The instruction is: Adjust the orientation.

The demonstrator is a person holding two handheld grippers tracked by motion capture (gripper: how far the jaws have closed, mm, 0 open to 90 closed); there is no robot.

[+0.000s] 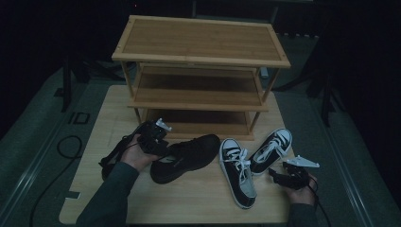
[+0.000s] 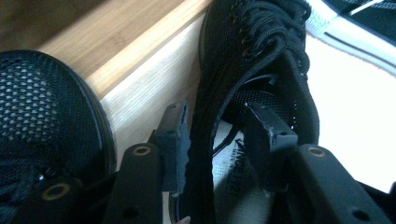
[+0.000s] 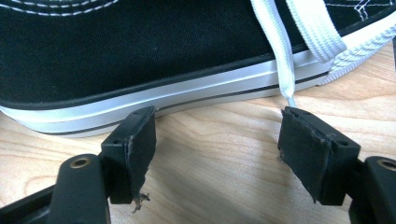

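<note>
A black mesh shoe point(image 1: 187, 156) lies in front of the wooden rack, toe to the right. My left gripper point(image 1: 160, 145) is at its heel. In the left gripper view my left gripper point(image 2: 215, 135) stands astride the black mesh shoe's point(image 2: 261, 51) side collar, one jaw outside and one inside over the insole, with a narrow gap beside the inner jaw. A second black mesh shoe point(image 2: 42, 116) sits close on the left. Two black-and-white canvas sneakers point(image 1: 239, 172) point(image 1: 272, 149) lie at the right. My right gripper point(image 1: 276, 175) point(image 3: 215, 140) is open beside a canvas sneaker's white sole point(image 3: 154, 95), holding nothing.
A three-tier wooden shoe rack point(image 1: 203, 42) stands at the back of the light wooden table point(image 1: 189, 198), its shelves bare. A white lace point(image 3: 280, 51) hangs by my right gripper's right jaw. Cables trail off the table's left and right edges.
</note>
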